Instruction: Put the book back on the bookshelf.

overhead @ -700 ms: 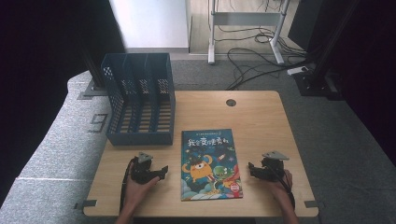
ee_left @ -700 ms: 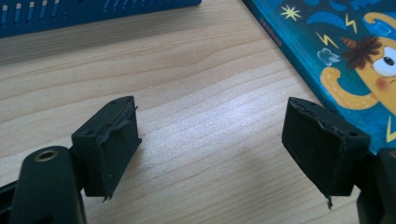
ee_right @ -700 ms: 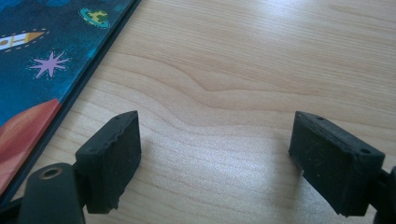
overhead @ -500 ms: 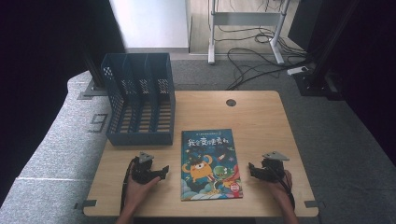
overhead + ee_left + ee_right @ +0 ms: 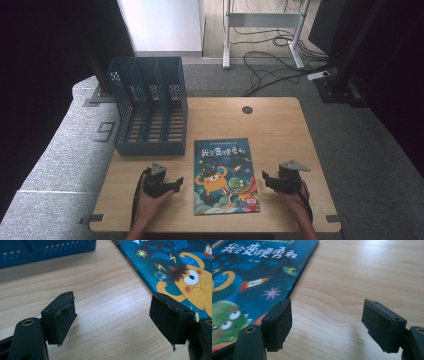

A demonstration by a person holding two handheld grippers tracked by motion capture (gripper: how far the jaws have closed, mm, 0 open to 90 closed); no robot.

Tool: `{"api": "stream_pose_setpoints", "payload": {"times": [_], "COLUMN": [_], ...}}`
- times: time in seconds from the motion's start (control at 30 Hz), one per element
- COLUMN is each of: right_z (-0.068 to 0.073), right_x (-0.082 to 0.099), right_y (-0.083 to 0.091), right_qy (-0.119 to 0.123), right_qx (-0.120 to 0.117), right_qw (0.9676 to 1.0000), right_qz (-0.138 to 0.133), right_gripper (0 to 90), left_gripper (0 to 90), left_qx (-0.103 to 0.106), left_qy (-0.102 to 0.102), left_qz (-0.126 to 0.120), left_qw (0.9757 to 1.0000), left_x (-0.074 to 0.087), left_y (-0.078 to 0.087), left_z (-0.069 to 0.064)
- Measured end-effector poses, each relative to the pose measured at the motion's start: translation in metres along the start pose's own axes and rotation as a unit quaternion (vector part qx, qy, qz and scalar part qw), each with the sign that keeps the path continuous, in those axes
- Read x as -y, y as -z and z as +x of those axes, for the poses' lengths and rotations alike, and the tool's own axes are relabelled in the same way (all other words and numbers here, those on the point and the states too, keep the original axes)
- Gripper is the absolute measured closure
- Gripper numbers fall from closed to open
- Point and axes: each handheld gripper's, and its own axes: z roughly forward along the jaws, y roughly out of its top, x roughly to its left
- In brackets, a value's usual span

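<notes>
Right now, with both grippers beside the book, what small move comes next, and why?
Probably slide the left gripper toward the book's near edge to lift it. Both grippers are open and empty, the right gripper waits opposite, and the book lies flat on the table beside the rack.

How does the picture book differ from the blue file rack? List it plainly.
The picture book lies flat and thin on the table; the blue file rack stands tall with slatted dividers. The book is multicoloured, with cartoon monsters and white characters; the rack is one plain blue. The book sits at the near middle, between the two tools; the rack sits at the far left. Both rest on the table, untouched.
</notes>
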Motion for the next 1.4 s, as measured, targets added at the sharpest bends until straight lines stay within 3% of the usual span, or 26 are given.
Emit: {"api": "stream_pose_setpoints", "payload": {"times": [0.13,0.43,0.63,0.9,1.2,1.4], "right_z": [0.013,0.038,0.052,0.048,0.052,0.040], "right_x": [-0.011,-0.023,-0.022,-0.018,-0.017,-0.018], "right_y": [-0.009,-0.035,-0.047,-0.045,-0.045,-0.043], "right_qy": [-0.012,0.006,0.008,-0.008,0.000,-0.005], "right_qx": [-0.024,-0.028,-0.027,-0.034,-0.042,-0.040], "right_qw": [0.9996,0.9992,0.9986,0.9984,0.9982,0.9979], "right_qz": [0.004,0.028,0.044,0.043,0.043,0.051], "right_gripper": [23.4,23.8,23.3,22.4,21.2,18.6], "left_gripper": [20.6,20.2,20.3,20.1,19.5,17.8], "left_qx": [-0.001,0.012,0.026,0.037,0.039,0.040], "left_qy": [-0.016,-0.040,-0.047,-0.043,-0.049,-0.047], "left_qz": [0.001,0.005,0.016,0.022,0.021,0.018], "left_qw": [0.9999,0.9991,0.9984,0.9982,0.9978,0.9980], "left_x": [-0.005,-0.020,-0.017,-0.014,-0.012,-0.012], "left_y": [-0.005,-0.019,-0.033,-0.040,-0.046,-0.047], "left_z": [-0.015,-0.039,-0.050,-0.057,-0.064,-0.066]}}
